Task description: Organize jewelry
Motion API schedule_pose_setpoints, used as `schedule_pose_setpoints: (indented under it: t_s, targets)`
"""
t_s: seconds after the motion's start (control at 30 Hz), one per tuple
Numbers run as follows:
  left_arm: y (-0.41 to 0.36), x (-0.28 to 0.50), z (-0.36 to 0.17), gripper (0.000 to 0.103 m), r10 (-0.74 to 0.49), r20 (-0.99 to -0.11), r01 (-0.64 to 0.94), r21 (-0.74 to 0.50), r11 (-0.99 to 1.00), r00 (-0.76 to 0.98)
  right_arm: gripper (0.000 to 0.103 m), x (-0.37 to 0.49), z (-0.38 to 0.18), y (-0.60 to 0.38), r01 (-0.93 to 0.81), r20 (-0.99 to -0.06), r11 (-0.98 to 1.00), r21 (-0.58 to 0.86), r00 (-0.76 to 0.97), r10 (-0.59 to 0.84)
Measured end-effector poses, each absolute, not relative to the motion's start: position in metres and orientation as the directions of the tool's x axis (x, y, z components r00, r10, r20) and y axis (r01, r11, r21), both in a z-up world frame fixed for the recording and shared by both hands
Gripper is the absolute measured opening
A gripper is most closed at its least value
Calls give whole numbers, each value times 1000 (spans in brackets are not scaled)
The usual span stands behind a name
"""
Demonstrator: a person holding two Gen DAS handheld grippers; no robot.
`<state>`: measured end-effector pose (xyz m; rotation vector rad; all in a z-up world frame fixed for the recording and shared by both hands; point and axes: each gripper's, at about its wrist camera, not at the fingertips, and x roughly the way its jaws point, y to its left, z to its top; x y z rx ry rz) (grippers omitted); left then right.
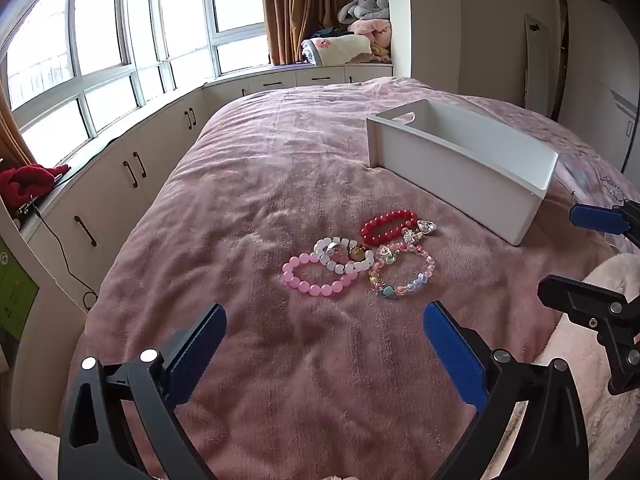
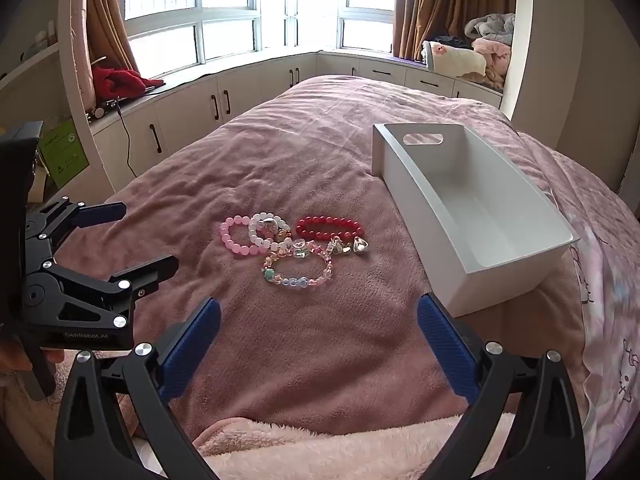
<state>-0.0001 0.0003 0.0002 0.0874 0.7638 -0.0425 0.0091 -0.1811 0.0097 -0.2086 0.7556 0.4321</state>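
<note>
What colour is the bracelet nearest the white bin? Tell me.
Red: the beaded bracelet closest to the white bin, clearest in the right wrist view.

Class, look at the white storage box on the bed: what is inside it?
Nothing shows inside the white box: its floor and far walls look bare in the right wrist view. The strip of floor just behind the near wall is hidden.

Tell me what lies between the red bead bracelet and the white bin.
Only bare pink blanket lies between the red bead bracelet and the white bin; the right wrist view shows it best.

right tool (image 1: 576, 256) cut by frame edge
</note>
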Motion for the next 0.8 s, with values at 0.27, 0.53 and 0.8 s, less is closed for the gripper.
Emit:
schedule_pose_setpoints:
  t_s: [0.27, 0.53, 0.8]
  targets:
    - [2, 0, 1, 100, -1, -694, 64, 64, 996, 720, 98, 13, 10, -183, -453, -704, 892, -10, 636, 315]
    - [-4, -2, -1, 100, -13, -692, 85, 71, 994, 721, 98, 7, 10, -180, -447, -693, 893, -42, 657, 296]
    - [-4, -4, 1, 100, 2, -689, 73, 80, 994, 725, 98, 8, 10, -181, -445, -690, 895, -34, 658, 301]
